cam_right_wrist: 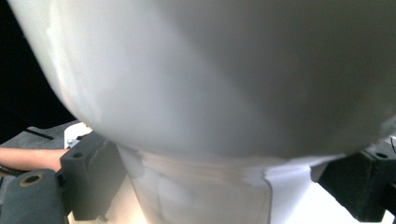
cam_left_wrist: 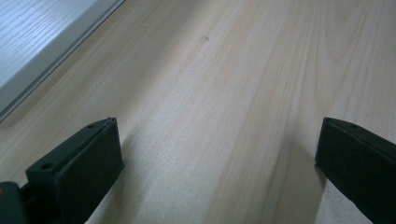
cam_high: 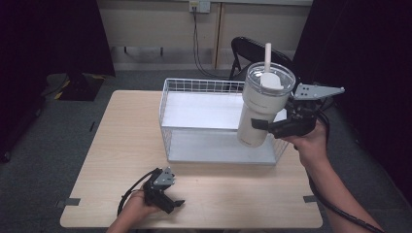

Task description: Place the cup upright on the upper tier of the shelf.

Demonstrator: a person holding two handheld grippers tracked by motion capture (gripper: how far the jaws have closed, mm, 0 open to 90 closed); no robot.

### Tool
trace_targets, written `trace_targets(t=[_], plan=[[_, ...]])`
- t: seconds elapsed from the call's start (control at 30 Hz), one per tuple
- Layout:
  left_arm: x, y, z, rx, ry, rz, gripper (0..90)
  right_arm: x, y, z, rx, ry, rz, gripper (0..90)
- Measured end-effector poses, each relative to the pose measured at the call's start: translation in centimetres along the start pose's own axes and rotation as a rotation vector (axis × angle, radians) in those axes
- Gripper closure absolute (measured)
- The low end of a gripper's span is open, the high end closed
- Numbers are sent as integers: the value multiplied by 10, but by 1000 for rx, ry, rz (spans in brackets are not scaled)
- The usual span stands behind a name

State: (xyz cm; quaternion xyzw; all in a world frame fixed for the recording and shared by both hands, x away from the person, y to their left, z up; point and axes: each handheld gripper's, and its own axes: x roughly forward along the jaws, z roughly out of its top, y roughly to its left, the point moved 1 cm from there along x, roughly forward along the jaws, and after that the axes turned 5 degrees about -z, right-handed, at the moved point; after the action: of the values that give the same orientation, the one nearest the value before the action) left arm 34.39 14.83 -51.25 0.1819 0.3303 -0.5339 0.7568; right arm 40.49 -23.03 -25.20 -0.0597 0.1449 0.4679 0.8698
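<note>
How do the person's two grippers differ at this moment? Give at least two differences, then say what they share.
The right gripper is raised over the wire basket; the left gripper sits low on the table. The right gripper's jaws are closed on a white tumbler with a straw; the left gripper's jaws are spread apart with nothing between them. Both are black, hand-held and trail a cable.

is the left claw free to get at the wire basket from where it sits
Probably yes: the left claw rests open and holding nothing on the table, just in front of the wire basket, with bare wood between them.
</note>
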Motion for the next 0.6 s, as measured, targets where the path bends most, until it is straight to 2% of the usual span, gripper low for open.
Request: trace_targets(t=[0.6], plan=[[0, 0, 0, 0, 0, 0, 0, 18, -7, 19, 4, -8, -24, 104]])
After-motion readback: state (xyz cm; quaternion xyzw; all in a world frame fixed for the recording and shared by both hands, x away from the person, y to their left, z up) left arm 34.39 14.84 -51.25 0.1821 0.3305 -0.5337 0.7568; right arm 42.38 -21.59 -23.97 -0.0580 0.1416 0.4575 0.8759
